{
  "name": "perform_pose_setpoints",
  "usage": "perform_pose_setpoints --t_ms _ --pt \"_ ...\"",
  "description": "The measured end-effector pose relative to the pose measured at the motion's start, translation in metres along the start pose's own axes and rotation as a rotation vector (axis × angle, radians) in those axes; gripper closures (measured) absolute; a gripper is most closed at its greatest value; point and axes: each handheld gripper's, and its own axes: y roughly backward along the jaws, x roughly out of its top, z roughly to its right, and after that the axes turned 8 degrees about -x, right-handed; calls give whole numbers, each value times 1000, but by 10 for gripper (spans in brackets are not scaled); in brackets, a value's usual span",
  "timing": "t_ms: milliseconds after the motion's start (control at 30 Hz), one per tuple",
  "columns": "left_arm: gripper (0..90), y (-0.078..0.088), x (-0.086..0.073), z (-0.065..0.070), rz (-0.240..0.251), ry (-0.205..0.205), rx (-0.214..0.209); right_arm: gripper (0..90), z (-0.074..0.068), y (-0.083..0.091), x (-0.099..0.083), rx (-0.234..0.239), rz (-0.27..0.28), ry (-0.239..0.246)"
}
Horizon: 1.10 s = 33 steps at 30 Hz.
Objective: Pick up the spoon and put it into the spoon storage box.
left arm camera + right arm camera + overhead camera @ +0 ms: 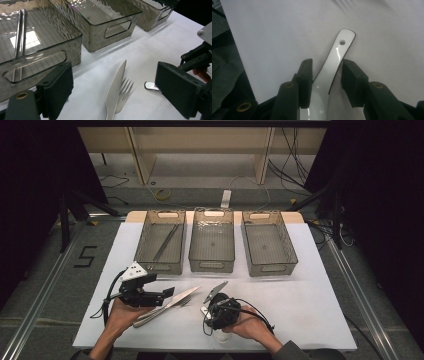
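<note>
My right gripper straddles the white ceramic spoon's handle near the worktop's front edge, jaws apart, not yet clamped. My left gripper hangs open. Only the left smoky plastic bin holds anything; the steel knife and fork wait.

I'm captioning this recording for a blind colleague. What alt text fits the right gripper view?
A white spoon handle with a hole near its end lies on the white table, running between the right gripper's two black fingers. The left finger is at the handle's edge; a gap shows at the right one.
</note>
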Motion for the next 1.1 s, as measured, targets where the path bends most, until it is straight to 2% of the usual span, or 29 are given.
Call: perform_pose_setpoints --t_ms 167,433,767,967,1033,1067,1100 --pt "145 0 0 0 -5 -10 0 661 -2 -1 1 -2 -6 7" --pt "146 0 0 1 -6 -13 -2 736 -3 -1 2 -38 -15 5" --pt "148 0 0 1 -7 -15 1 750 -5 -1 4 -58 -24 28" --pt "149 0 0 1 -8 -19 1 760 -4 0 5 -50 -20 48" --pt "149 0 0 1 -6 -18 2 770 -3 2 6 -45 -17 38" --pt "149 1 0 1 -5 -18 3 794 -3 3 6 -43 -18 33" --pt "149 1 0 2 -4 -17 3 864 -1 6 6 -11 2 15"
